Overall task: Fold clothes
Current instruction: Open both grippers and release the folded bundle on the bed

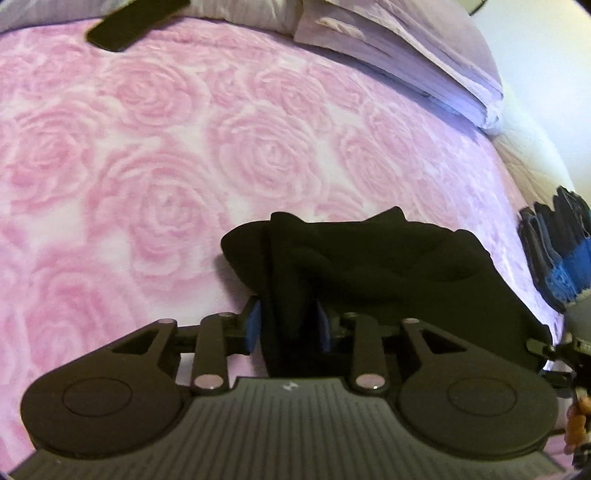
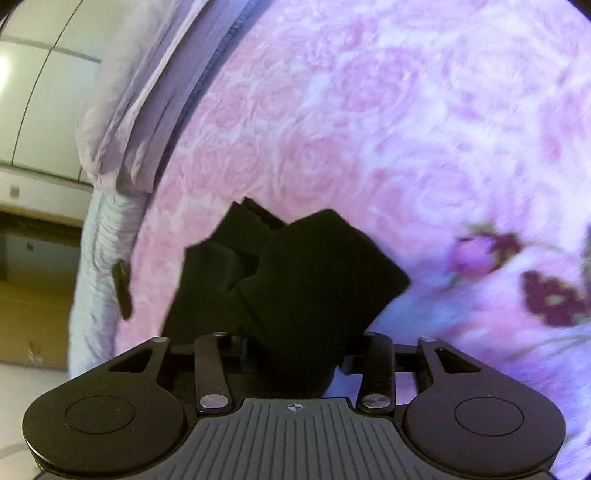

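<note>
A black garment lies bunched on the pink rose-patterned blanket. One fold of it rises between the blue pads of my left gripper, which is shut on it. In the right wrist view the same black garment is a crumpled bundle coming up out of my right gripper and hanging over the blanket. The cloth hides the right fingertips and seems pinched between them.
Lilac pillows lie along the far side of the bed, with a flat black object next to them. A pile of dark and blue clothes sits at the right edge. The bed's side drops to the floor at left.
</note>
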`<state>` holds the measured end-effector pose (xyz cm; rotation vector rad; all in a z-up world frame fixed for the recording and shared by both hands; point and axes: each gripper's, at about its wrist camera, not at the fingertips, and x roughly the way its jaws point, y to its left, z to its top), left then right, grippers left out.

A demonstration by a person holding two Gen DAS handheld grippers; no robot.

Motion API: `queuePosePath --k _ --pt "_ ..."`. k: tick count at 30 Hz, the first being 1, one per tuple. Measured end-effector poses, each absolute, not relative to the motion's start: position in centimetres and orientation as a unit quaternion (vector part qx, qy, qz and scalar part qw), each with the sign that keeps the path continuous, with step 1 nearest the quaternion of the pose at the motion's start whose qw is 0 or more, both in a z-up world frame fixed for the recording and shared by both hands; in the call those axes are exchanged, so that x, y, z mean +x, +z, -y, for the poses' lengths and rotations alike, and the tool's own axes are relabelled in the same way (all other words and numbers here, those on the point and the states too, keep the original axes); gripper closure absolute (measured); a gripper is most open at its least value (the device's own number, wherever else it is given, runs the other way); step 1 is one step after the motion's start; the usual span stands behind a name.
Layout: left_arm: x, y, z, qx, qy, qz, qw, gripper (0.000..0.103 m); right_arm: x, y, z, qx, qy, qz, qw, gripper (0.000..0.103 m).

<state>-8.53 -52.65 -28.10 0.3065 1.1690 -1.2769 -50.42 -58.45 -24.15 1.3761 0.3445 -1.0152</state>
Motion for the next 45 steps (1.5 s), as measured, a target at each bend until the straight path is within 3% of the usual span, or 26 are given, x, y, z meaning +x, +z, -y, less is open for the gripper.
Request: queuePosePath --k 5,9,25,41,43,44,45 --pt "-11.3 -25.0 50.0 0.169 -0.532 -0.491 0.669 0.078 -49.2 -21.0 57.5 0.520 -0.471 -0.236 0.672 0.046" --pt "-14.8 -23.6 48.5 0.245 -0.521 -0.472 0.668 0.078 -47.9 -18.9 55.8 0.451 -0.475 -0.290 0.698 0.045" --pt "-18.6 -20.2 41.5 0.292 -0.491 -0.475 0.669 0.078 -39.8 -12.9 49.6 0.398 -0.396 -0.327 0.760 0.043" --pt "-18.9 -18.9 38.4 0.301 -0.494 -0.465 0.670 0.078 -35.6 -11.6 47.0 0.315 -0.358 -0.396 0.785 0.042" --pt "-19.3 -19.0 38.6 0.307 -0.498 -0.461 0.668 0.077 -35.7 -11.6 46.8 0.303 -0.359 -0.402 0.786 0.030" --pt "-19.5 -19.1 38.7 0.310 -0.500 -0.458 0.666 0.077 -35.8 -11.7 46.7 0.296 -0.360 -0.405 0.787 0.012" --pt "-19.8 -19.2 38.8 0.314 -0.502 -0.455 0.665 0.077 -35.9 -11.8 46.7 0.287 -0.358 -0.412 0.788 0.004"
